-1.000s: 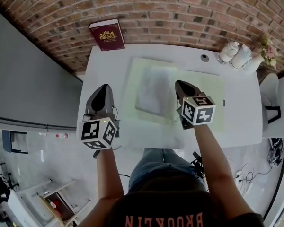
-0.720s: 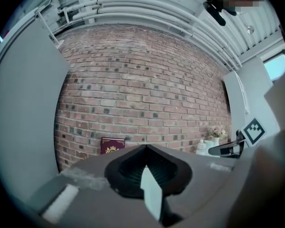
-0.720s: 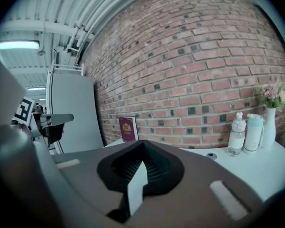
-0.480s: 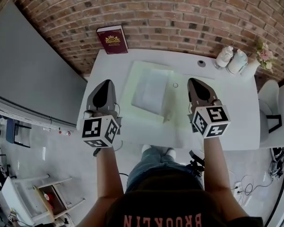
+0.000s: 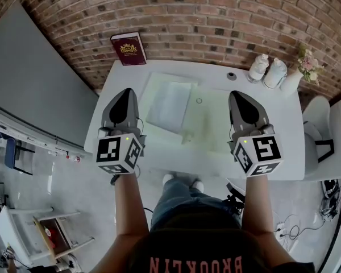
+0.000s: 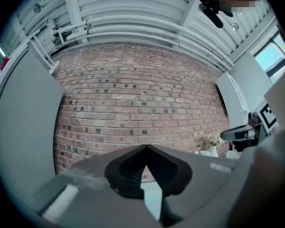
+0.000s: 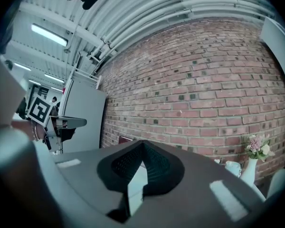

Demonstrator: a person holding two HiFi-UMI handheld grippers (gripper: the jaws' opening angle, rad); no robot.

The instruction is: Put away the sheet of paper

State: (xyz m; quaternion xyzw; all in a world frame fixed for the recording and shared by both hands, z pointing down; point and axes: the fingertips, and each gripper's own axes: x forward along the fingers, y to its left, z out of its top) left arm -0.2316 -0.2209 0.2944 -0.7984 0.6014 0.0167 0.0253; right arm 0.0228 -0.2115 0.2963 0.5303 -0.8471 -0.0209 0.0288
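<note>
Up close, the left gripper [image 5: 125, 95] and right gripper [image 5: 241, 98] hover level, both claws pressed together on nothing. Beyond them the sheet of paper [image 5: 169, 104] lies flat on the green mat [image 5: 216, 118]. It looks like the approach step, and next a claw must open, drop and pinch an edge.

My head camera looks steeply down from high above the white rectangular desk [image 5: 281, 118]. Cameras on my left claw [image 6: 145, 148] and right claw [image 7: 142, 144] sit close behind the jaws, facing level toward the red brick wall [image 6: 133, 94], which all views share.
</note>
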